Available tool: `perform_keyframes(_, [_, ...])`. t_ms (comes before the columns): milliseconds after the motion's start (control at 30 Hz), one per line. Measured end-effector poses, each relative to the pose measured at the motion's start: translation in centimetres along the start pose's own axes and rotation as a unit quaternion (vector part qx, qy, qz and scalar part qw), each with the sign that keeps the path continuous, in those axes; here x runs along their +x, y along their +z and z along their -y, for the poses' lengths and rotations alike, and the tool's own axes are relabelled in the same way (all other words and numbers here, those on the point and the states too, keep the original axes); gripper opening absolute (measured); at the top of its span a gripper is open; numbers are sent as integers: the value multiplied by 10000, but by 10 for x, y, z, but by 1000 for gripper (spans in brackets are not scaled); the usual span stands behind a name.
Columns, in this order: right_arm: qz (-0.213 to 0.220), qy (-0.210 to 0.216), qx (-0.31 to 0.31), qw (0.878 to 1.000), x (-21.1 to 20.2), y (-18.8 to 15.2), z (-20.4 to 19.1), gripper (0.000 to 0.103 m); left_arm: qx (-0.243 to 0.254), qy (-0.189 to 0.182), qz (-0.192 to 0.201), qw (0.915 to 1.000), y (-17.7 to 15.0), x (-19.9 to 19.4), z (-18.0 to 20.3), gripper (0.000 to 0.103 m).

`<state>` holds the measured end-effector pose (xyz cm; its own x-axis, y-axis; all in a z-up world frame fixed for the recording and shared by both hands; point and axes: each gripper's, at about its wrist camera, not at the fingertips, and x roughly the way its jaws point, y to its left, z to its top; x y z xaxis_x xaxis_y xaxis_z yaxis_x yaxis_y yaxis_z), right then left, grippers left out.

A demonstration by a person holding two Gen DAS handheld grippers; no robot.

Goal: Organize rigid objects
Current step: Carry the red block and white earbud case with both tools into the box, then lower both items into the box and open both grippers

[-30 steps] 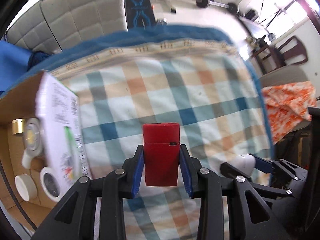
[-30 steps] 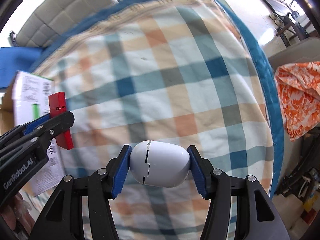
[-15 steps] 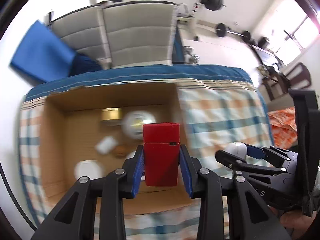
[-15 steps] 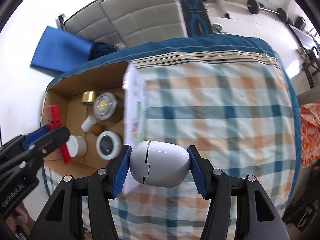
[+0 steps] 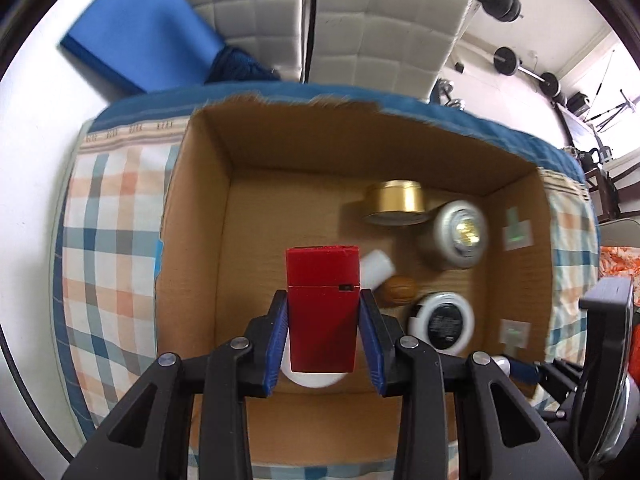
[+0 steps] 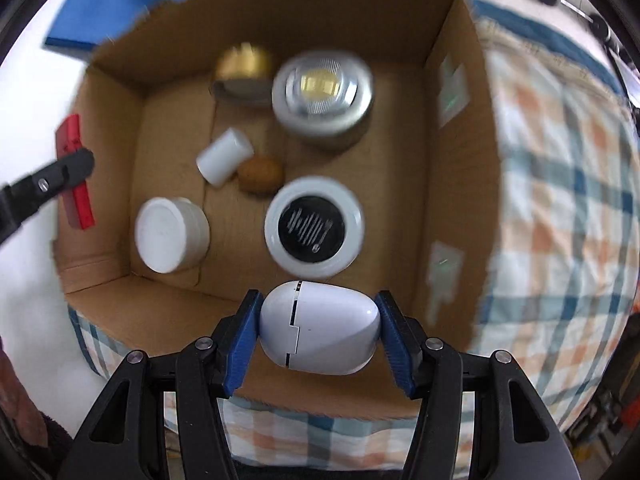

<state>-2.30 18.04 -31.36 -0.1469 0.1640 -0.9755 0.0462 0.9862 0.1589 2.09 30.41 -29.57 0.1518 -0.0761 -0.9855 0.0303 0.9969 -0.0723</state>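
My left gripper is shut on a red box and hangs over the left half of an open cardboard box. The same red box shows at the left edge of the right wrist view. My right gripper is shut on a white egg-shaped case above the near wall of the cardboard box. Inside lie a gold tin, a silver jar, a black-and-white jar, a white cylinder, a brown nut and a white round jar.
The cardboard box stands on a checked cloth with a blue border. Behind it are a grey padded seat and a blue cushion. Weights stand on the floor at the far right. An orange patterned cloth lies at the right edge.
Both grippers have swept leftward across the checked cloth and now hang over the open cardboard box, each still holding its object. The box's contents have come fully into view.
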Motion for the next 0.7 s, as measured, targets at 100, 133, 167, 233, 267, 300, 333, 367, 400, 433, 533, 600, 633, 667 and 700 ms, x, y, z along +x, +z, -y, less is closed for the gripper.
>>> perform_keyframes(100, [-246,-147,27,9996,17,0,-8,60,18,13,-208,9998,3,20,-11,31])
perform_keyframes(133, [-314,-198,26,9993,22,0,-10,60,21,9,-275,9996,4,26,-13,31])
perform_keyframes(167, [-386,-240,41,9990,27,1,-11,60,24,11,-347,9994,5,33,-15,31])
perform_keyframes(233, [-506,-303,103,9982,35,2,-12,60,23,-15,-497,9988,7,47,-19,32])
perform_keyframes(267, [-540,-339,117,9979,38,3,-12,60,9,-19,-579,9983,8,54,-21,32])
perform_keyframes(300, [-584,-364,134,9975,40,4,-12,60,7,-32,-656,9978,10,60,-22,32])
perform_keyframes(333, [-625,-393,176,9971,43,6,-12,60,-4,-49,-711,9975,11,64,-23,32])
perform_keyframes(367, [-659,-423,205,9967,46,7,-11,60,-26,-77,-761,9971,13,68,-24,32])
perform_keyframes(400, [-674,-438,236,9965,48,7,-10,60,-27,-86,-817,9966,15,74,-25,32])
perform_keyframes(433, [-692,-462,274,9962,50,8,-8,60,-27,-84,-849,9963,17,77,-26,32])
perform_keyframes(533, [-749,-521,345,9952,55,9,-4,60,-10,-104,-947,9954,23,87,-25,32])
perform_keyframes(600, [-775,-553,376,9948,58,9,-2,60,-8,-83,-1029,9947,29,95,-25,31])
perform_keyframes(633, [-792,-571,412,9944,59,9,-1,60,-15,-76,-1050,9944,30,98,-26,32])
perform_keyframes(667, [-810,-574,431,9941,61,10,2,60,-18,-50,-1091,9940,32,101,-26,32])
perform_keyframes(700, [-827,-571,454,9939,63,9,5,60,-17,-31,-1135,9935,34,105,-26,32])
